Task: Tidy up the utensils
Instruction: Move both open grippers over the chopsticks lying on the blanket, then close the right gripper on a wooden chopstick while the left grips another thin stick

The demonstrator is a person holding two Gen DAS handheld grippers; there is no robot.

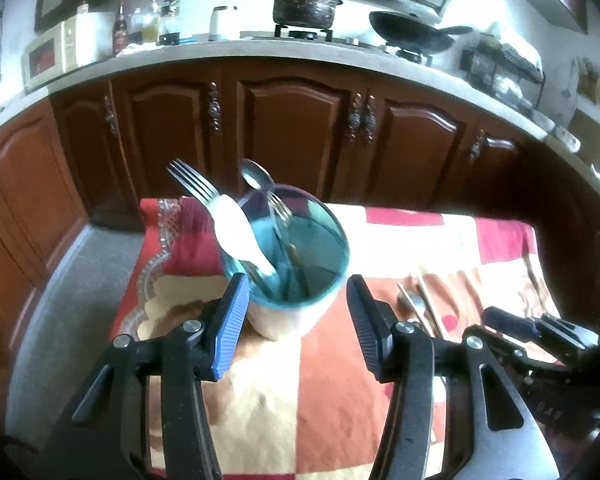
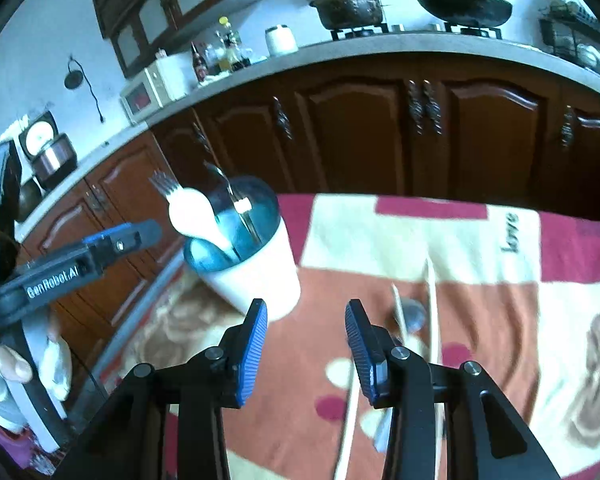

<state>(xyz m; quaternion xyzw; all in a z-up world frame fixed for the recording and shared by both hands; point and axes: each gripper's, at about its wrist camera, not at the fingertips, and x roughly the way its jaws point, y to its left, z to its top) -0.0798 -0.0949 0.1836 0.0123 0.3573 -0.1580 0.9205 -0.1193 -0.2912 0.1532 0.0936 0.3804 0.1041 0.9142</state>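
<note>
The cup (image 1: 296, 280) on the counter (image 2: 380, 240) already holds forks and a spoon. Chopsticks (image 2: 432, 320) and another spoon (image 2: 414, 316) still lie beside it. Both claws, left (image 1: 296, 312) and right (image 2: 306, 344), are released, grasping nothing.

One white plastic cup with a blue inside (image 1: 288, 280) stands near the bench's left edge. It holds two metal forks, one white-handled (image 1: 216, 208), and one metal spoon (image 1: 256, 176). Two pale chopsticks (image 2: 432, 320) and one grey spoon (image 2: 414, 314) lie on the patchwork cloth.

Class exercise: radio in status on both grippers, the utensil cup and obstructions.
Left gripper open, empty. Right gripper open, empty. Cup upright, utensils inside; chopsticks and spoon loose on cloth. Nothing blocking.
</note>
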